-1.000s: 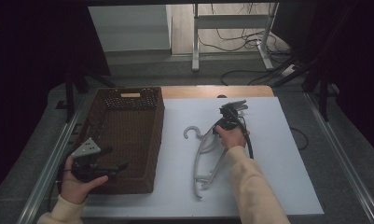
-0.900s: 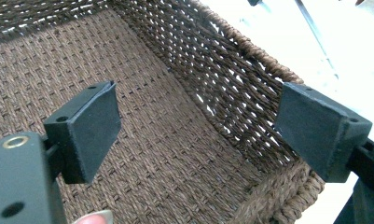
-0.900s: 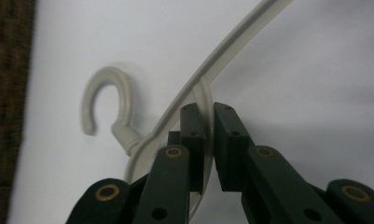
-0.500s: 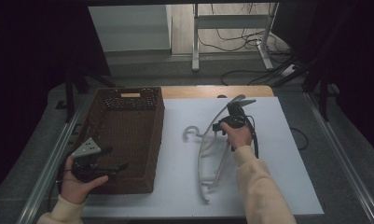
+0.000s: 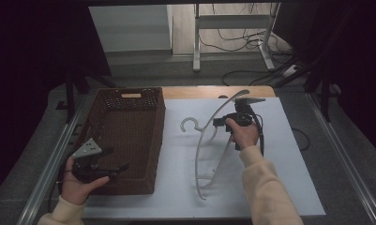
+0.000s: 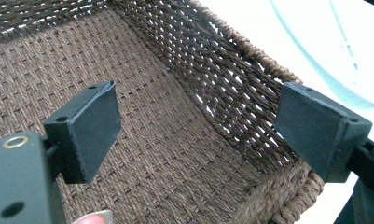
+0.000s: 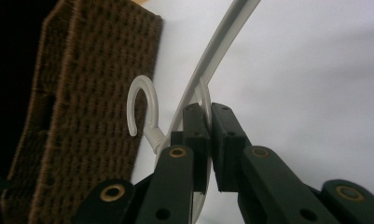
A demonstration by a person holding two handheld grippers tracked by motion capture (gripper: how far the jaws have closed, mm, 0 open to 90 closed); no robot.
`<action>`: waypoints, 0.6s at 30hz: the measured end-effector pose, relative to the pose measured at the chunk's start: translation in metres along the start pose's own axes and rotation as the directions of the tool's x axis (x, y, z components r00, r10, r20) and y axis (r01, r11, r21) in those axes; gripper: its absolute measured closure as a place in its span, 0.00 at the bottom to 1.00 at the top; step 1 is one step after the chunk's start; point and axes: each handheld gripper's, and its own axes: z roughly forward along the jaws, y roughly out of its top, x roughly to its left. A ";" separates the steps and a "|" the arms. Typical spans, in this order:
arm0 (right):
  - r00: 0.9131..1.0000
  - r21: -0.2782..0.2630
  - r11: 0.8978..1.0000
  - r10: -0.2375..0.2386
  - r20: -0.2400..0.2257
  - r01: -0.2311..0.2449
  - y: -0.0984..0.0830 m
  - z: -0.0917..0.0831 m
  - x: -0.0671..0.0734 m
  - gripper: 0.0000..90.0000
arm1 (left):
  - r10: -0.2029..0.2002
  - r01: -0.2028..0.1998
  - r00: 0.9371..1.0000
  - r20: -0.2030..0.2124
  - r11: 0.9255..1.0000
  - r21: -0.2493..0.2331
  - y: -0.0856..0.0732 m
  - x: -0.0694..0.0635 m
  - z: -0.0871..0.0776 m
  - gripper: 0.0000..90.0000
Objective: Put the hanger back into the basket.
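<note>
The right tool (image 5: 221, 122) is clamped tight on a white hanger (image 5: 209, 140), gripping it just below the hook. The hanger is lifted at its far end and tilted above the white surface (image 5: 289, 187), right of the brown basket (image 5: 129, 140). The left tool (image 5: 117, 167) hangs over the basket's near right corner, its pads (image 6: 89, 130) wide apart and holding nothing.

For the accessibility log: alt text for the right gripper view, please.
The right gripper is shut on a white plastic hanger near its hook. A brown woven basket stands at left on the white table.
</note>
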 end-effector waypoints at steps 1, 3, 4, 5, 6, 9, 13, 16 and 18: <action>1.000 -0.014 1.000 -0.006 -0.015 0.006 0.000 -0.004 0.002 0.95 | 0.000 0.000 1.000 0.000 1.000 0.001 0.000 0.000 0.000 0.16; 1.000 -0.018 1.000 -0.009 -0.029 0.008 -0.001 -0.007 0.003 0.95 | -0.001 0.001 1.000 0.000 1.000 0.002 0.000 0.000 0.001 0.16; 0.999 -0.025 1.000 -0.012 -0.031 0.011 -0.001 -0.008 0.004 0.95 | 0.001 -0.001 1.000 0.000 1.000 0.003 0.000 0.000 0.001 0.16; 0.999 -0.024 1.000 -0.008 -0.039 0.007 -0.001 -0.009 0.004 0.95 | 0.001 -0.001 1.000 0.000 1.000 0.003 0.000 0.000 0.001 0.16; 0.999 -0.028 1.000 -0.006 -0.048 0.004 -0.001 -0.010 0.005 0.95 | 0.001 -0.001 1.000 0.000 1.000 0.003 0.000 -0.001 0.001 0.16; 0.999 -0.033 0.999 -0.013 -0.053 0.011 -0.002 -0.012 0.006 0.95 | 0.002 -0.002 1.000 0.000 1.000 0.003 0.001 -0.001 0.001 0.16; 0.998 -0.047 0.999 -0.021 -0.063 0.018 -0.003 -0.016 0.009 0.95 | 0.001 -0.001 1.000 0.000 1.000 0.002 0.001 -0.002 0.001 0.16; 0.997 -0.059 0.998 -0.028 -0.079 0.023 -0.004 -0.022 0.010 0.95 | -0.001 0.001 1.000 0.000 1.000 0.001 0.002 -0.003 0.001 0.16; 0.996 -0.061 0.998 -0.029 -0.081 0.024 -0.004 -0.023 0.011 0.95 | -0.002 0.002 1.000 0.001 1.000 0.000 0.003 -0.004 0.001 0.16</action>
